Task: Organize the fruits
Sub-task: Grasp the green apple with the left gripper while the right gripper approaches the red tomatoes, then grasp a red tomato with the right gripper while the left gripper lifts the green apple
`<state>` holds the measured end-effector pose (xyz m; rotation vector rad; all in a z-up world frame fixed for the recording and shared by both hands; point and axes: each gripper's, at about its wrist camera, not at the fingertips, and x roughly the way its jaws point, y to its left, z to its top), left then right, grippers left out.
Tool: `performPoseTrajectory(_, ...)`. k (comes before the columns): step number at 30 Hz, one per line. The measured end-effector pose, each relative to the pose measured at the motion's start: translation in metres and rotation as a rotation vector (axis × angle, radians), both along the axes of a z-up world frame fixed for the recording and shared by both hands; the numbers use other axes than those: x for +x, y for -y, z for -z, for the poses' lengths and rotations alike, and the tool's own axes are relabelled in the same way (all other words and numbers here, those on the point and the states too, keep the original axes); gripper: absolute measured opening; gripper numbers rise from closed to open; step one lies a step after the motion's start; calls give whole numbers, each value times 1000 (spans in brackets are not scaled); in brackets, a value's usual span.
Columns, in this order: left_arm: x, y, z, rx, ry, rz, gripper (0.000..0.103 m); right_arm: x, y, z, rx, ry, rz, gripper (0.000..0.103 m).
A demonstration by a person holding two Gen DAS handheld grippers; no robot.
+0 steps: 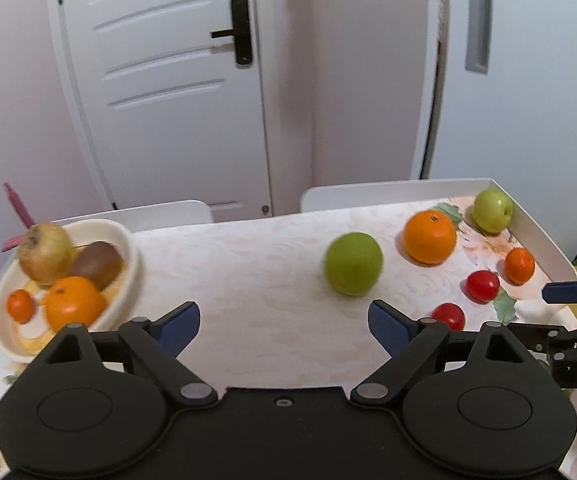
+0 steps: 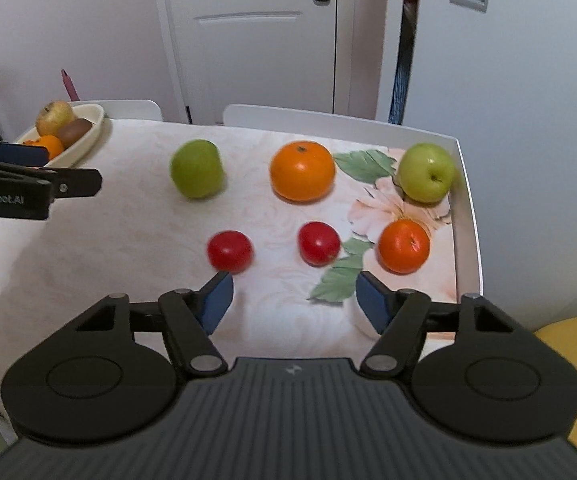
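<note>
Six loose fruits lay toward the worktop's [image 2: 136,240] right edge, a green apple [image 2: 426,172] in its far right corner; four more filled the bowl [image 1: 124,240] at the left edge. Both the left claw [image 1: 284,324] and right claw [image 2: 294,300] hung released, grasping nothing.

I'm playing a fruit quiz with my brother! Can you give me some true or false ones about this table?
1. The bowl holds a kiwi. True.
2. Three green apples lie loose on the table. False: two, a near green apple and a far green apple.
3. The right claw grips a red fruit. False: it is open and holds nothing; the left red fruit lies just beyond it.
4. The big orange lies between the two green apples. True.
5. The left claw is open. True.
</note>
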<state>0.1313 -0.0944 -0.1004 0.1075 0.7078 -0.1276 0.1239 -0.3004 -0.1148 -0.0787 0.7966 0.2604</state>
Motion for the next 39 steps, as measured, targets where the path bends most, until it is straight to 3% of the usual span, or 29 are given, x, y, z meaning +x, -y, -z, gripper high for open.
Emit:
performPoseTrajectory(11,42,39,35,19,-11,35,83,20,11,22,27,6,33,72)
performPoseTrajectory(19,66,54,46,33,-12,63,72,33,12,27,53,8,33,67)
performPoseTrajectory(23,71,60,48,43,-11,76,71,37,9,28,59,7,27,59)
performPoseTrajectory(24,72,61,48,46,-13,78,67,38,8,29,61,6,26,54)
performPoseTrajectory(27,76,63,50,51,-25,82,58,41,7,28,67,4,27,54)
performPoseTrajectory(39,69,60,49,79,-25,93,57,46,3,27,65,10,25,53)
